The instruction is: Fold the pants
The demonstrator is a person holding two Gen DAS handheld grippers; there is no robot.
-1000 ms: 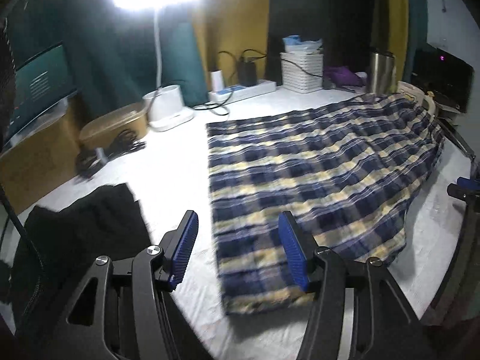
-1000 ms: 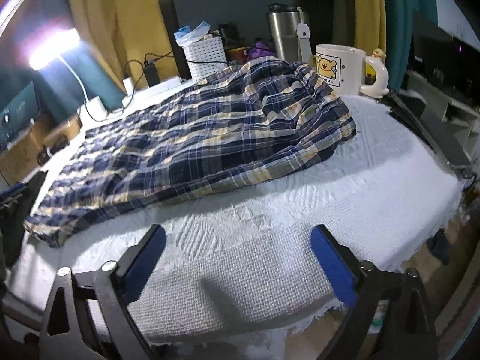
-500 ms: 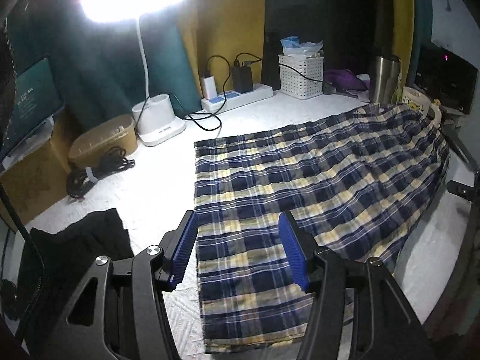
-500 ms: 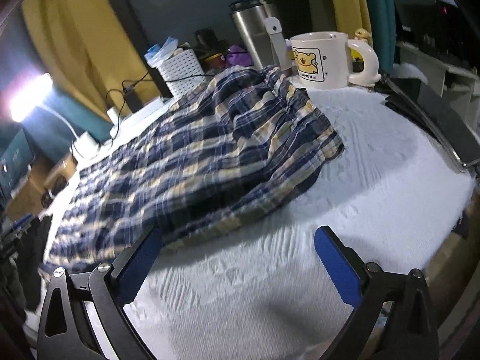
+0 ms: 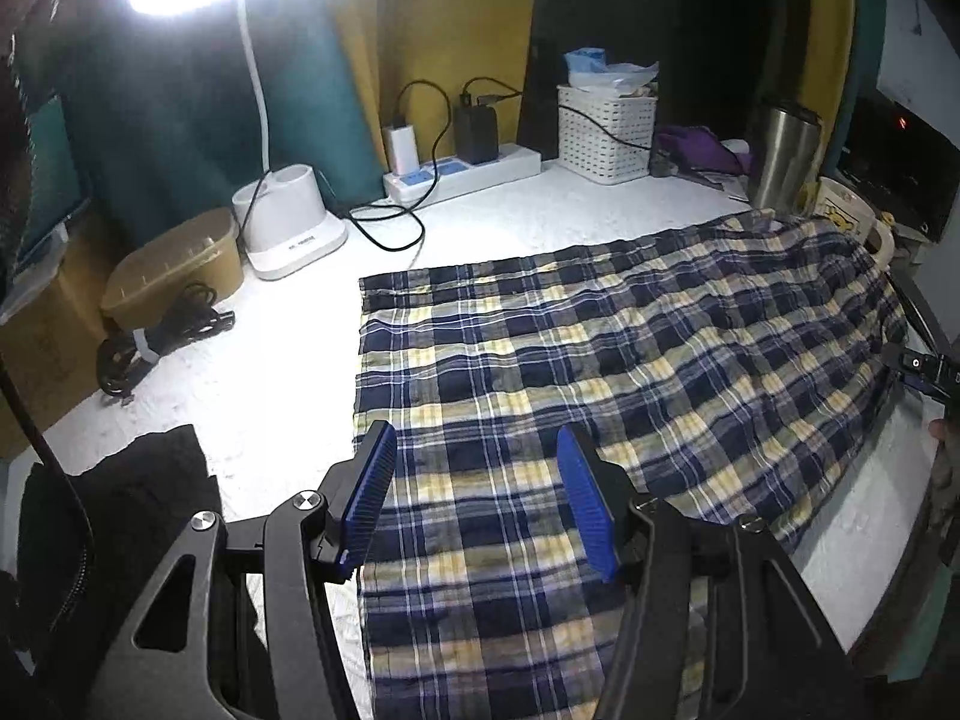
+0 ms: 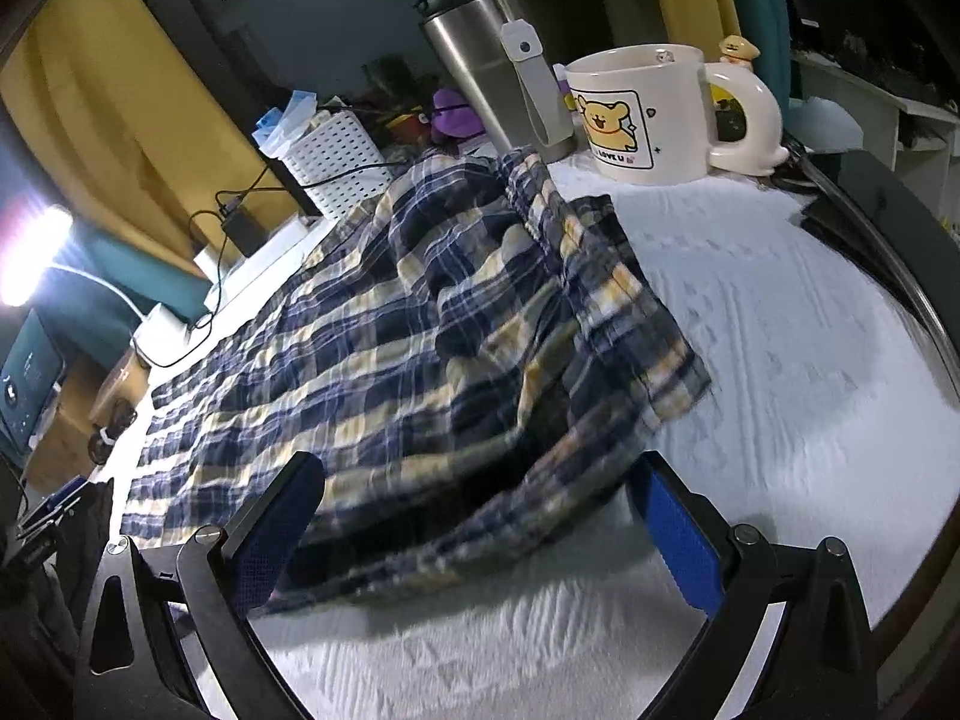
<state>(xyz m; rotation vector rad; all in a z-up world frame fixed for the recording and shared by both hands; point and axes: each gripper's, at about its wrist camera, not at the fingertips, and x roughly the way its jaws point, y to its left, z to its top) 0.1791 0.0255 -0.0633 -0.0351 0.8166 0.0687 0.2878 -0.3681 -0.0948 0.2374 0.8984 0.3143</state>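
Plaid pants [image 5: 600, 372] lay spread flat on the white textured cloth [image 6: 780, 312], leg end nearest the left gripper [image 5: 474, 498], the bunched end by the cream mug [image 6: 642, 114] and steel tumbler [image 6: 498, 72]. Since a second ago both grippers had closed in over the fabric: the left one, earlier half over bare cloth beside the black garment [image 5: 144, 480], now framed plaid between its blue pads, jaws partly apart, nothing clamped. The right gripper [image 6: 474, 534], earlier over bare cloth, now straddled the near edge of the pants, jaws wide, gripping nothing. Pants themselves lay as before.
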